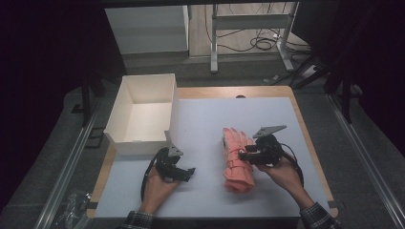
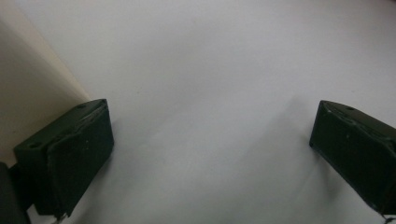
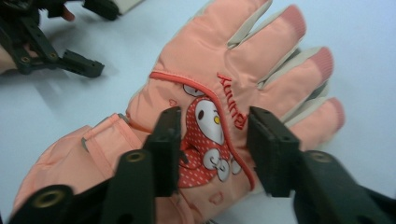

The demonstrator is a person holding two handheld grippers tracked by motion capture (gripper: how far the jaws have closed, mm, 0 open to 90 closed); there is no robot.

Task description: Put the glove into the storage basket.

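So the pink glove (image 1: 236, 160) is lying flat on the white bench (image 1: 205, 124), a bit toward 4 o'clock from the middle in the high view, fingers pointing to 12 and cuff toward the person. The right claw (image 1: 244, 155) sits over the back of the glove. In the right gripper view its jaws straddle the cartoon patch with a clear gap on both sides, so it's partly open and not squeezing anything. Whether the jaw tips actually rest on the fabric is hard to call. The cuff end is cut off at the lower left of that view, and the glove's lettering is too blurry to read properly.

The left claw (image 1: 184, 172) is down at about 7 o'clock, well apart from the glove, and its jaws are spread wide with only bare bench between them. In the left gripper view both jaws are cropped at the frame edges, and a pale slab at 9 o'clock is probably the white box (image 1: 143, 112), though you can't really tell from that sliver. From above, the box stands open-topped at 10 o'clock, just beside the left claw. The room around it is too dark to make out.
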